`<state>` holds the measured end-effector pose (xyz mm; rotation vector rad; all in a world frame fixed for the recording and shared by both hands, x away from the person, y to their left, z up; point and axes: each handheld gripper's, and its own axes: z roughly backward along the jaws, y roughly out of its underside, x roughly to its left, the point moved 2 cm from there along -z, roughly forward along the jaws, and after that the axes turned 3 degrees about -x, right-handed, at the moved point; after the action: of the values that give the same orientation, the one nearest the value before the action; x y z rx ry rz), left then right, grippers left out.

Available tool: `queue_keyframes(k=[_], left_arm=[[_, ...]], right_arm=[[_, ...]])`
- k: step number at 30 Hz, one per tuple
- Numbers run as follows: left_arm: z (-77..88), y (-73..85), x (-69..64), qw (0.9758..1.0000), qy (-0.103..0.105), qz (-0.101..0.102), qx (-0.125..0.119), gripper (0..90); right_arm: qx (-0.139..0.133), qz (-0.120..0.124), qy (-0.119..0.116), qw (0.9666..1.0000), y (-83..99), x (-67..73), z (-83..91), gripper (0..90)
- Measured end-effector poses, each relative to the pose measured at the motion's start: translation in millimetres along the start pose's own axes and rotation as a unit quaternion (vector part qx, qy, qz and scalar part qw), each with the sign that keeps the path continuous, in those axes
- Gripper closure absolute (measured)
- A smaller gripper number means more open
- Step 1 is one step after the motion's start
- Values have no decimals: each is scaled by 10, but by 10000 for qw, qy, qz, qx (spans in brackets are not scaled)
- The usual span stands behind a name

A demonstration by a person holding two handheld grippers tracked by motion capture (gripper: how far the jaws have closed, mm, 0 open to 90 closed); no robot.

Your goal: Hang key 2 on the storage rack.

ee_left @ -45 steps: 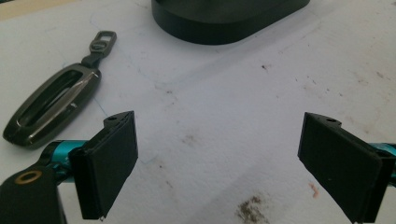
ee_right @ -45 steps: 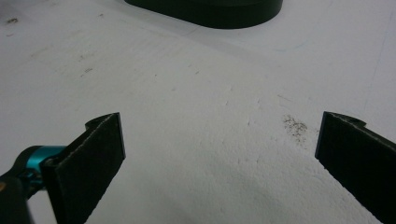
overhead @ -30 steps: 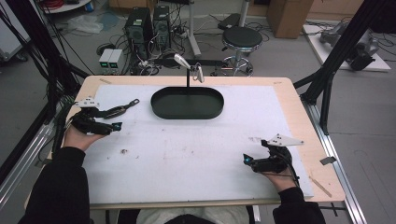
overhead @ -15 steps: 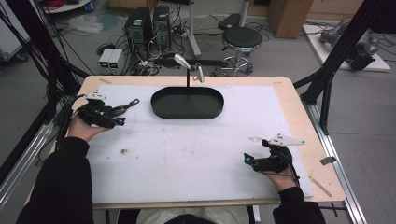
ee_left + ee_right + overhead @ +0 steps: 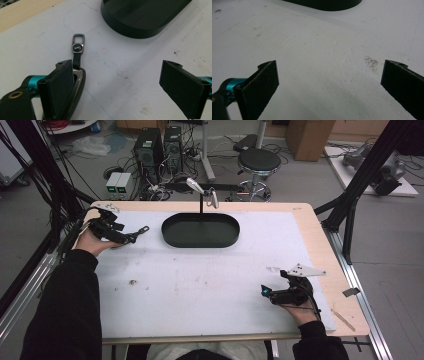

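A dark key fob (image 5: pixel 76 75) with a short strap and a metal clip (image 5: pixel 78 42) lies on the white table cover; the clip points toward a black oval tray (image 5: pixel 145 17). My left gripper (image 5: pixel 120 82) is open wide. Its left pad (image 5: pixel 58 87) stands against the fob's side, and the other pad is far from it. From above, the left gripper (image 5: pixel 131 236) sits near the far left corner with the fob (image 5: pixel 141 229) at its tips, left of the tray (image 5: pixel 200 242). My right gripper (image 5: pixel 267 292) rests near the front right, open and empty (image 5: pixel 329 82).
A thin black post with a silvery hook arm (image 5: pixel 201 195) stands at the tray's far rim. The wooden table edge (image 5: pixel 320 250) borders the white cover. Black frame struts stand at both sides. Small dark specks (image 5: pixel 133 281) mark the cover.
The left hand has moved away from me along the table's left side toward the far corner, gripper staying open. The right hand has not moved.
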<state>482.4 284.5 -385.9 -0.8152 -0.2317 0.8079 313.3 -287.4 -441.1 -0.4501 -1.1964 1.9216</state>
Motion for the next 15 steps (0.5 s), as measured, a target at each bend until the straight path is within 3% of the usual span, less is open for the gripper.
queue_keyframes(k=[4,6,10,15], left_arm=[[-102,-64,52,9998,126,9,163,130],[-168,-54,83,9995,221,153,165,138],[-302,-10,118,9991,104,130,379,140],[-366,21,205,9991,-13,203,380,155]], right_arm=[[0,6,23,10000,2,2,5,8],[-4,12,25,10000,4,0,9,8],[4,16,31,10000,9,-2,9,8],[-43,38,57,10000,8,-4,29,8]])
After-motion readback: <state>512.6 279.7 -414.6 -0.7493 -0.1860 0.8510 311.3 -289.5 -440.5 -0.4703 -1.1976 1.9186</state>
